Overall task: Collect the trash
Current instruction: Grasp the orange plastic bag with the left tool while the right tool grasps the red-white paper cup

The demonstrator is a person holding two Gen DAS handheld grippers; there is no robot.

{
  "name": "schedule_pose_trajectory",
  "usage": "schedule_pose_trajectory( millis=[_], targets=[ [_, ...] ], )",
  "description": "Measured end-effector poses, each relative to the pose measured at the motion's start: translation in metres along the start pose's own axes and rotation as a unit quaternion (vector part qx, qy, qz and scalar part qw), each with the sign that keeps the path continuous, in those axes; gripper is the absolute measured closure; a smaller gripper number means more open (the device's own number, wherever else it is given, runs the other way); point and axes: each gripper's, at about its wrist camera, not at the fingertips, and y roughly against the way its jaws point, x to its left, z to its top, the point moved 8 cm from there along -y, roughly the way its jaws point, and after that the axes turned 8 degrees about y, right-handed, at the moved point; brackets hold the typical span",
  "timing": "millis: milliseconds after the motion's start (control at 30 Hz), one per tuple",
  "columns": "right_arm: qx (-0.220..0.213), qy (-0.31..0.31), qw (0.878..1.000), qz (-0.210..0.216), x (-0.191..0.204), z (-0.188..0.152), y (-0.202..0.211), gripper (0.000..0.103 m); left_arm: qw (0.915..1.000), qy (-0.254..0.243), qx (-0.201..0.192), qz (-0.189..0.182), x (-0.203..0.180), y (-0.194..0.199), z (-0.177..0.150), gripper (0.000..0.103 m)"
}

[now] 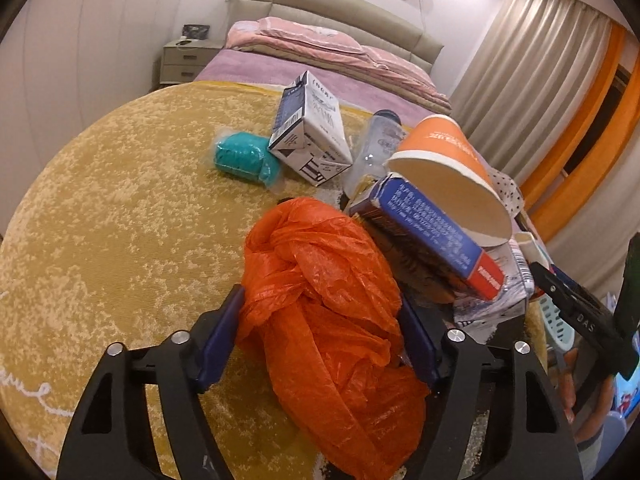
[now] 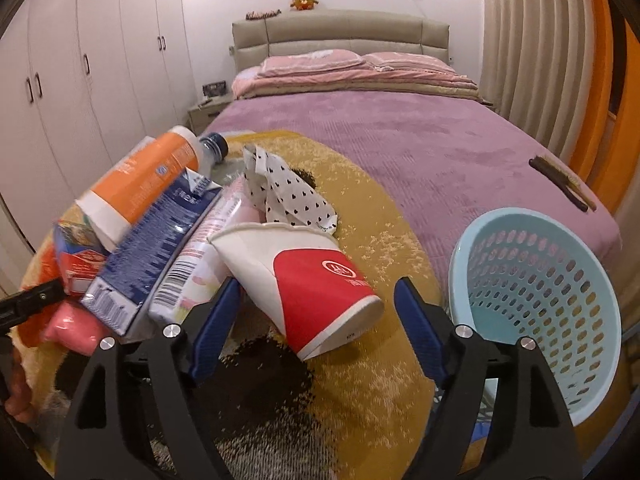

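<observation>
Left wrist view: my left claw (image 1: pixel 320 336) has the orange bag (image 1: pixel 332 320) filling the gap between its blue pads (image 1: pixel 218 340). The plastic touches both pads, and it bulges up over them toward the frame centre. I judge this claw gripping the bag, not yet squeezed tight. The bag's long side runs from the lower middle of the frame upward, in line with my fingers. The pile of trash leans at centre right: a blue carton (image 1: pixel 432 236) with an orange cup (image 1: pixel 448 176) on it. A teal bundle (image 1: pixel 244 158) and a white carton (image 1: pixel 310 132) lie farther up on the yellow rug (image 1: pixel 112 216).

Right wrist view: my right claw (image 2: pixel 316 328) stands open, pads well apart. The red cup (image 2: pixel 308 284) lies on its side between them, mouth toward upper left, base toward lower right, so its axis crosses my fingers on a slant. The left pad is just beside its wall; the right pad is clear. The basket (image 2: pixel 536 304) waits at the right edge, nearer this claw
</observation>
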Motion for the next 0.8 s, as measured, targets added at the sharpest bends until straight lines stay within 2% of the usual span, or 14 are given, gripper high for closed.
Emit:
schedule_pose_trajectory(
  millis=[67, 133, 233, 400, 600, 800],
  targets=[
    [0.000, 0.000, 1.000, 0.006, 0.002, 0.001, -0.004, 0.029, 1.0000, -0.002, -0.002, 0.004, 0.001, 0.001, 0.000, 0.040],
    [0.001, -0.001, 1.000, 0.000, 0.000, 0.001, -0.006, 0.039, 1.0000, -0.001, -0.004, 0.004, 0.002, 0.003, 0.000, 0.046],
    [0.003, -0.006, 1.000, 0.005, 0.000, 0.000, -0.009, 0.047, 0.9999, 0.004, -0.010, -0.001, 0.004, 0.010, -0.001, 0.054],
    [-0.013, -0.010, 1.000, 0.008, 0.000, -0.003, 0.004, 0.048, 0.9995, 0.007, -0.031, -0.003, 0.007, 0.028, -0.001, 0.058],
    [-0.045, -0.020, 0.999, 0.012, 0.000, 0.003, 0.038, 0.048, 0.9977, -0.006, -0.068, -0.005, 0.000, 0.057, 0.005, 0.059],
    [-0.074, -0.031, 0.997, -0.002, -0.011, 0.014, 0.069, 0.048, 0.9941, -0.030, -0.099, -0.033, -0.032, 0.088, 0.016, 0.059]
  ],
)
